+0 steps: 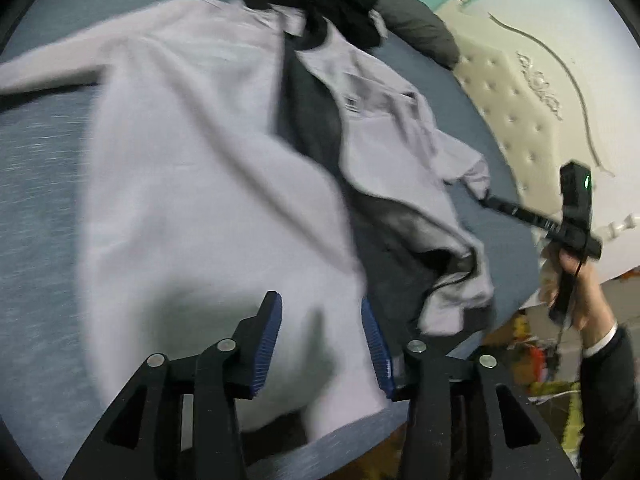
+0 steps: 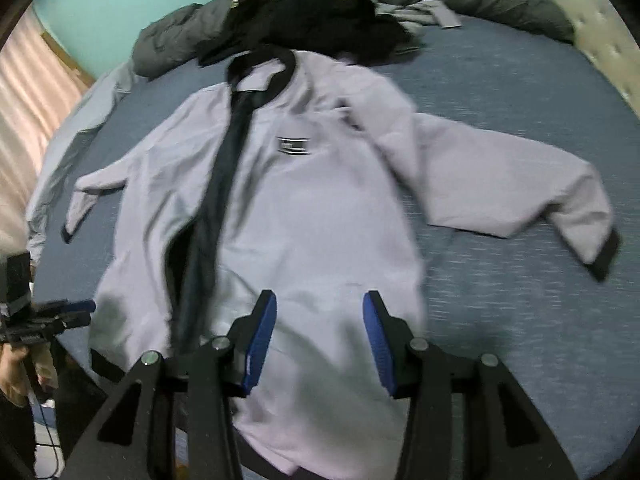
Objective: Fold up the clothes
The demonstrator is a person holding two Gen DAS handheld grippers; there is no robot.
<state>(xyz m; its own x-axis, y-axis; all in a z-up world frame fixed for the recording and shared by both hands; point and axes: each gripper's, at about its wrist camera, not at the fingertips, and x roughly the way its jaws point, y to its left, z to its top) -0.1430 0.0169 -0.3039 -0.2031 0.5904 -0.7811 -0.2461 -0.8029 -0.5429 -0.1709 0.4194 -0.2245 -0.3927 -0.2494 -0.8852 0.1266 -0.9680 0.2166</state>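
Jaws of the left gripper (image 1: 320,322) stood apart with nothing between them, hovering over the hem end of the pale lilac-grey zip jacket with black collar, cuffs and lining (image 2: 288,200). Jaws of the right gripper (image 2: 318,320) were likewise apart and empty, above the same hem end.

The jacket lay front-up and spread across the blue-grey bed sheet (image 2: 520,300), zip open, its dark lining showing along the opening. One sleeve reached out to either side of its body, each ending in a black cuff (image 2: 604,256).

Beyond the jacket's collar sat a heap of black and white clothes (image 2: 320,12), touching it.

By judgement the fabric was soft, light and limp, sure to sag and drag on the sheet. The ribbed hem, cuffs or shoulder seams would give the firmest pinch.
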